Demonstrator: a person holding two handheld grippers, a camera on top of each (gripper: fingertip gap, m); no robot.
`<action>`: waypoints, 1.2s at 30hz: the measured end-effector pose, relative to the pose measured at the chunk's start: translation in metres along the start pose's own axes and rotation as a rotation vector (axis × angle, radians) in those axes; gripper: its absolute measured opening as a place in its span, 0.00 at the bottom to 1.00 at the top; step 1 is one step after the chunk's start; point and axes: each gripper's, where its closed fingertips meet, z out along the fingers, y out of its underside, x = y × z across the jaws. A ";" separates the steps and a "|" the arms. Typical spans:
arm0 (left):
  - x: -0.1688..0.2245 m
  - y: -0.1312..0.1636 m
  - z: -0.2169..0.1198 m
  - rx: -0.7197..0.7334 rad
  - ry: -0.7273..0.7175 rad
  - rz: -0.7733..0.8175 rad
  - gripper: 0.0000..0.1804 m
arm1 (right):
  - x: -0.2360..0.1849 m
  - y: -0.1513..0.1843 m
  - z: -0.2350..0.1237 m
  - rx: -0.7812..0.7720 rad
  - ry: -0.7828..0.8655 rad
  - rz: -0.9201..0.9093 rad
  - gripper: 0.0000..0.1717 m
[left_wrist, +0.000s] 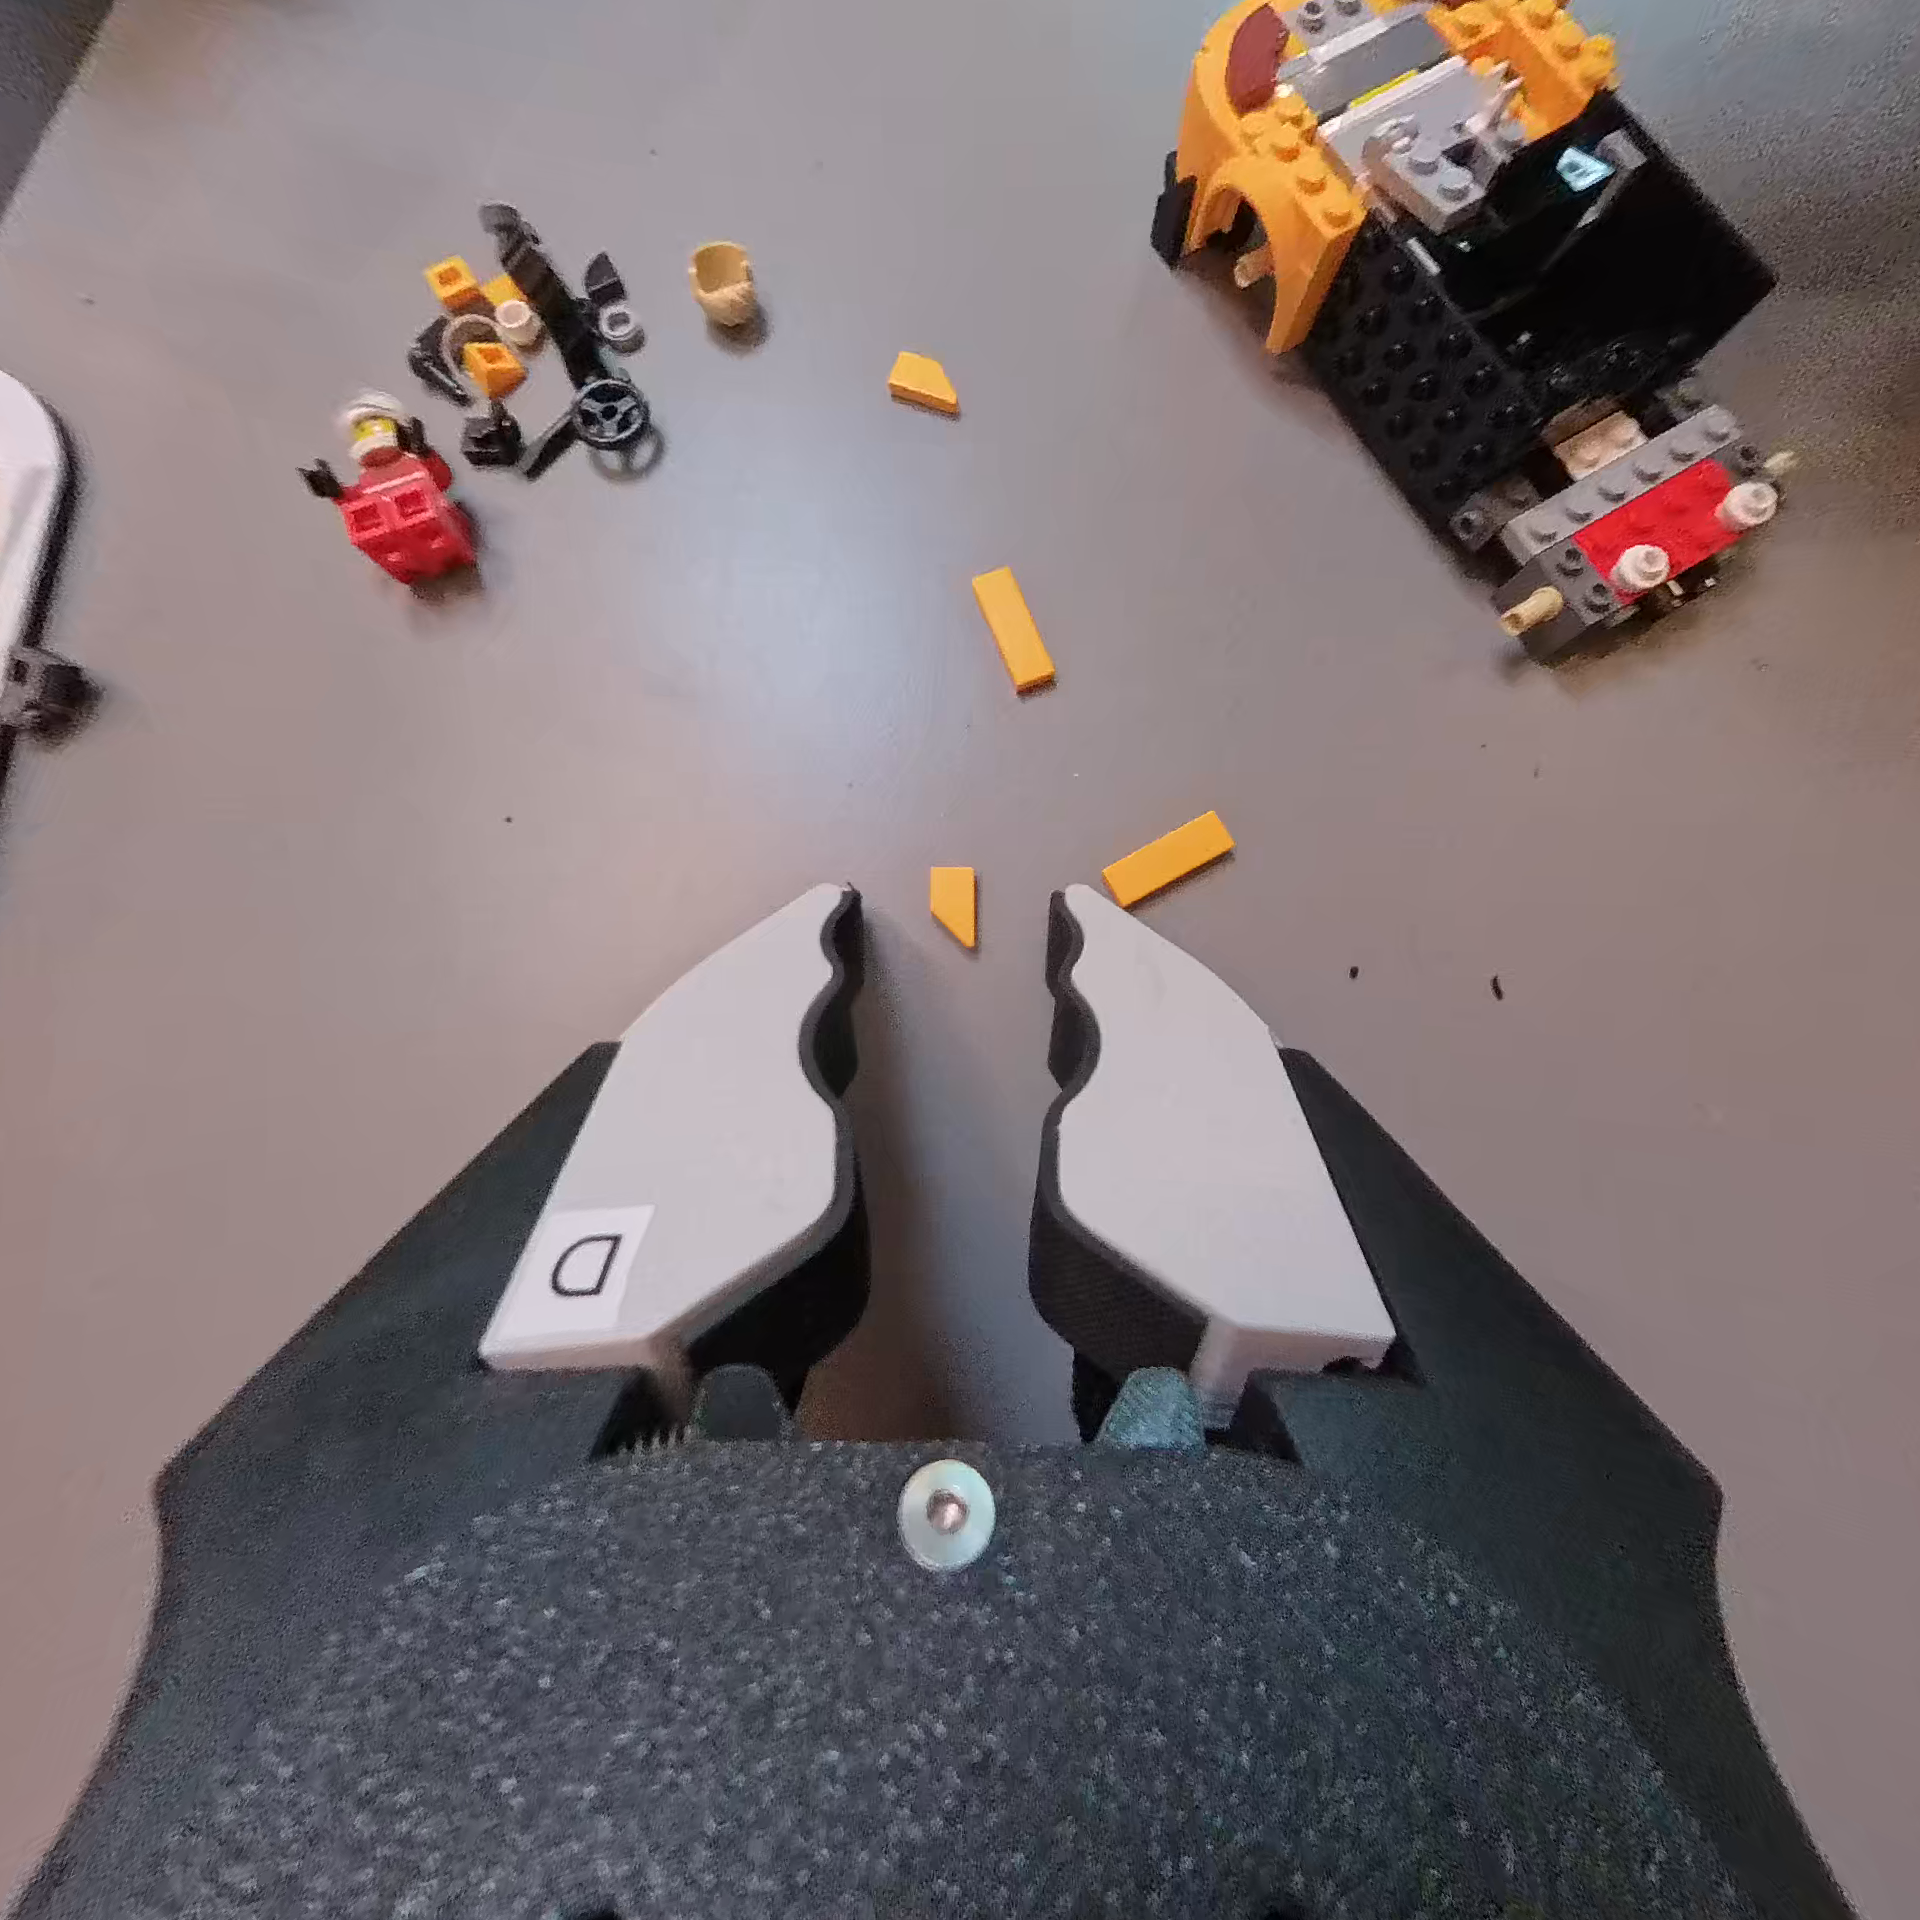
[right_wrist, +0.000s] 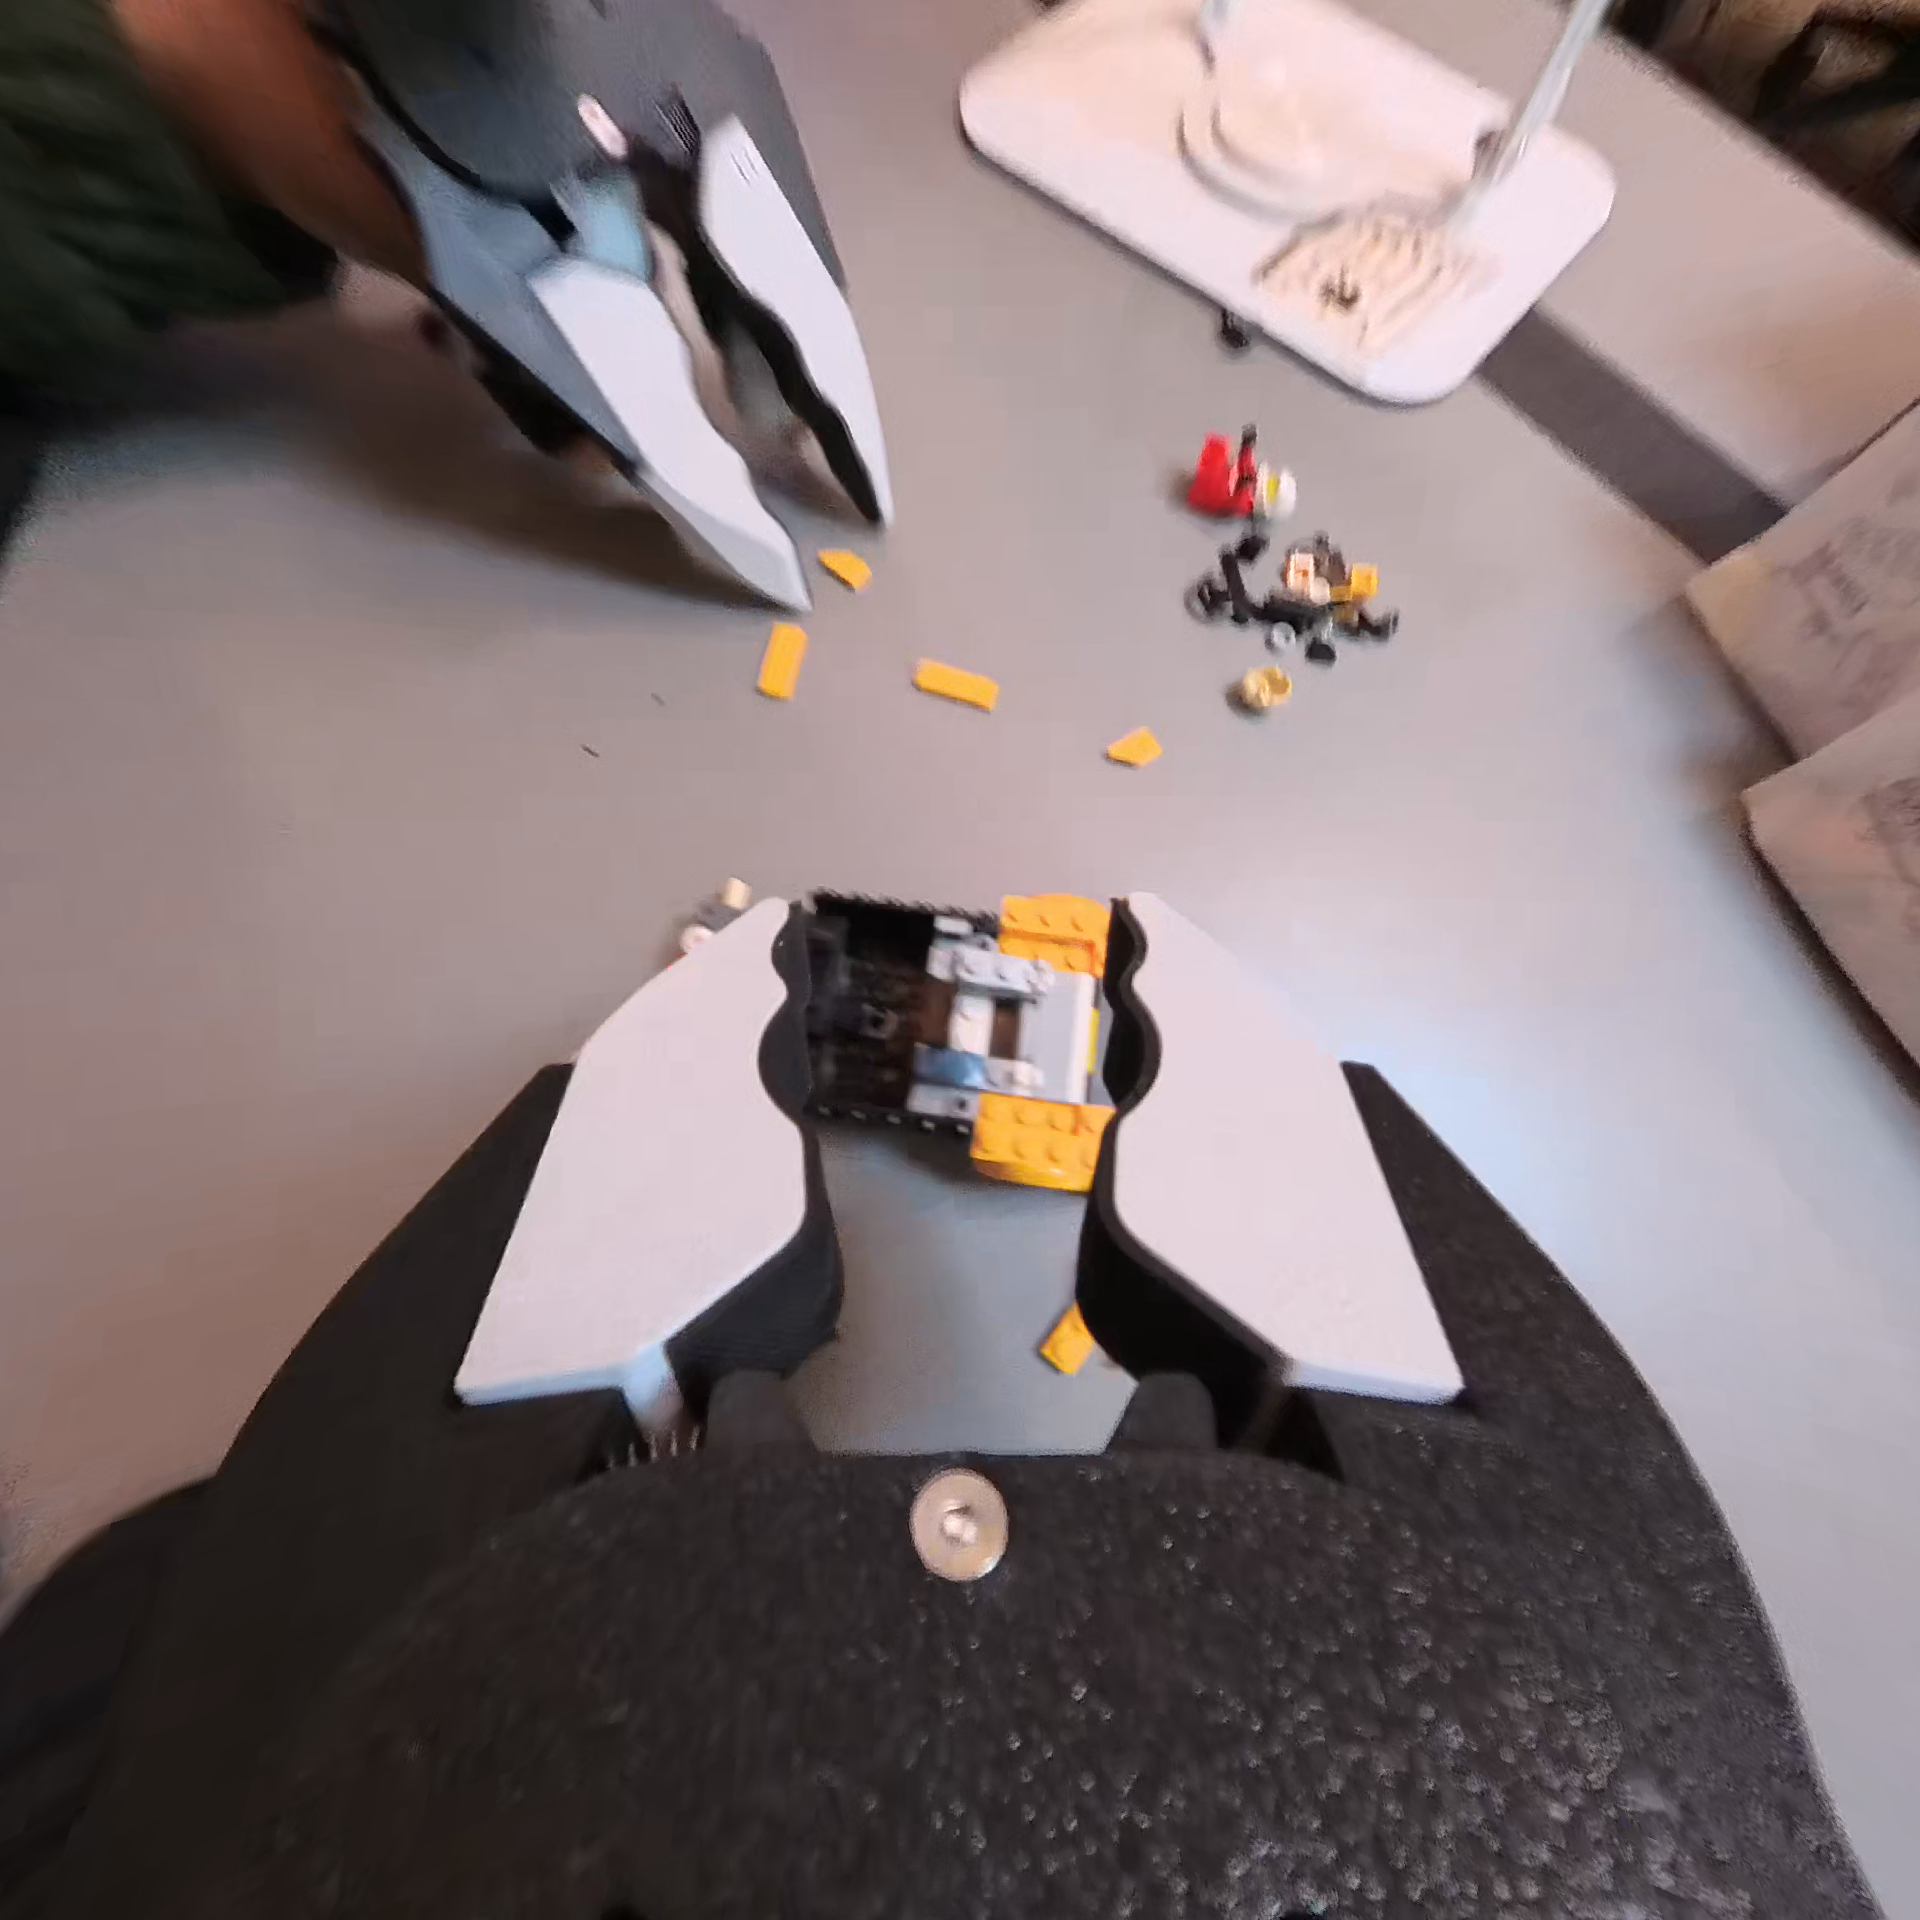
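My left gripper (left_wrist: 956, 895) is open, tips close to the grey table (left_wrist: 727, 727). A small orange wedge tile (left_wrist: 954, 906) lies flat between the fingertips, clear of both pads. The right wrist view shows this gripper (right_wrist: 836, 556) open, with the tile (right_wrist: 844, 568) at its tips. My right gripper (right_wrist: 954, 906) is open wide above a brick-built vehicle (right_wrist: 935, 1018), black, orange and grey. The vehicle's red and grey end is hidden behind my left finger (right_wrist: 675, 1091). In the left wrist view the vehicle (left_wrist: 1455, 312) stands alone on the table, with no fingers around it.
Loose orange tiles (left_wrist: 1013, 629) (left_wrist: 1167, 858) (left_wrist: 923, 382) lie ahead. A red minifigure (left_wrist: 400, 499), a pile of small parts (left_wrist: 530, 332) and a tan piece (left_wrist: 722, 283) lie far left. A white base (right_wrist: 1288, 187) and paper booklets (right_wrist: 1829, 623) lie beyond. An orange piece (right_wrist: 1067, 1340) lies under my right gripper. Some 15 cm of space lies between my two pairs of fingers.
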 end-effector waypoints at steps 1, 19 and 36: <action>0.001 0.000 0.001 -0.003 0.024 -0.018 0.16 | -0.009 -0.008 -0.006 0.044 -0.008 0.005 0.31; -0.041 0.092 -0.117 -0.289 -0.352 -0.252 0.10 | -0.021 -0.021 0.005 0.338 -0.042 0.140 0.27; -0.032 0.081 -0.098 -0.458 -0.315 -0.020 0.22 | -0.008 -0.016 -0.003 0.371 0.004 0.155 0.25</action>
